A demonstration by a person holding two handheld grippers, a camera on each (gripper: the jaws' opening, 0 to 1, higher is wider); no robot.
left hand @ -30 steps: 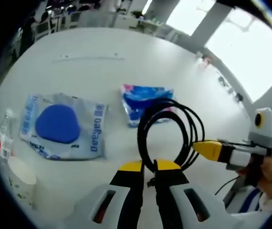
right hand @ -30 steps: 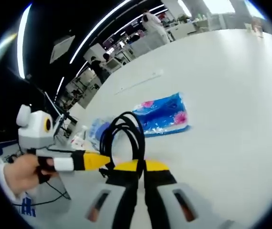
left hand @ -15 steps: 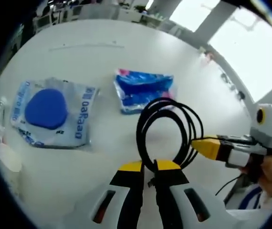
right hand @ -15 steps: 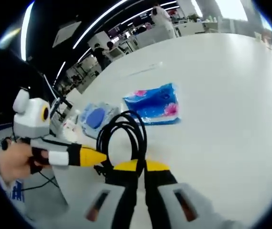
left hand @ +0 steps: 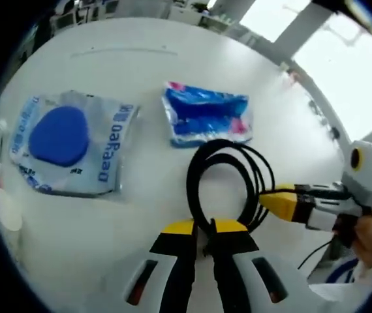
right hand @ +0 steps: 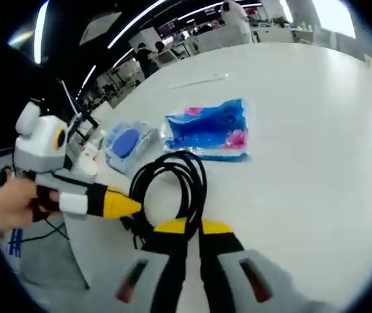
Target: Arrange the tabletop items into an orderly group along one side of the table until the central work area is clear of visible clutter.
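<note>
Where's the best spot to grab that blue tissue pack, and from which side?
Probably from above, across the blue tissue pack's short width at mid-length. It lies flat and soft, with bare table on both long sides. The left claw is shut on the black cable coil.

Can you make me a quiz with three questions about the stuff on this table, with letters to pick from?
1. Where does the blue tissue pack lie?
A. on the white table
B. inside a box
C. on the floor

2. What colour is the coiled cable?
A. red
B. black
C. white

3. What are the left gripper and the right gripper doing?
A. both open, apart from the cable
B. both shut on the cable
C. holding a cup

Answers: 1 A, it rests flat on the tabletop. 2 B, its loops are black. 3 B, each pair of jaws closes on the coil.
</note>
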